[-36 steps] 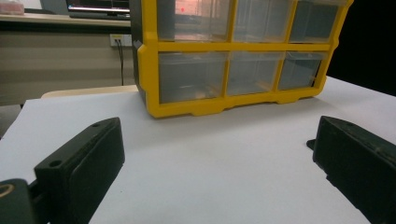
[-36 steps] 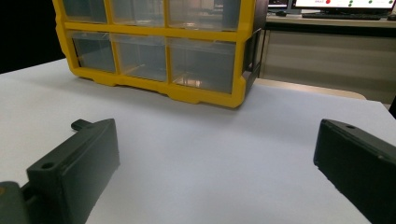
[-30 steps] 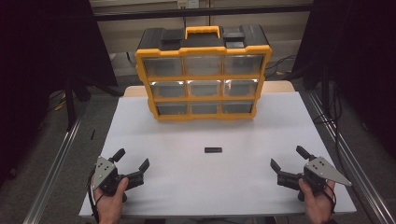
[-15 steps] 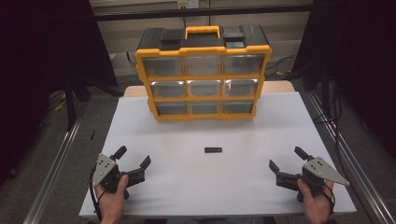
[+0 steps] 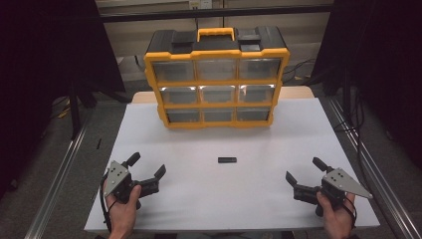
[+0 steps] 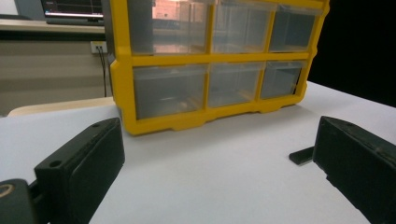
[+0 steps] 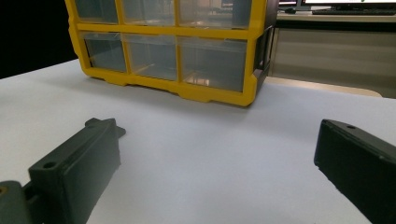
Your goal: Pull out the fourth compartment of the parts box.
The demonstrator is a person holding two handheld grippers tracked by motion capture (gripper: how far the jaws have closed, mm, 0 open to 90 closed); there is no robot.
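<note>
From above I see the black bar (image 5: 227, 160) alone on the white surface (image 5: 259, 144), just before the cabinet (image 5: 217, 79). My left gripper (image 5: 147, 167) and right gripper (image 5: 302, 170) flank it well apart, fingers spread. In the left gripper view the bar (image 6: 301, 155) peeks beside one finger (image 6: 359, 172). In the right gripper view fingers (image 7: 77, 165) gape, empty.

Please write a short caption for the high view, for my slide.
Two open tools, left tool and right tool, flank a small black part before a yellow drawer organizer.

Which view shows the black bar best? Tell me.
The high view: the whole black bar lies flat on the table, apart from everything. The left gripper view shows one end beside a jaw; the right gripper view, a jaw-hidden tip.
</note>
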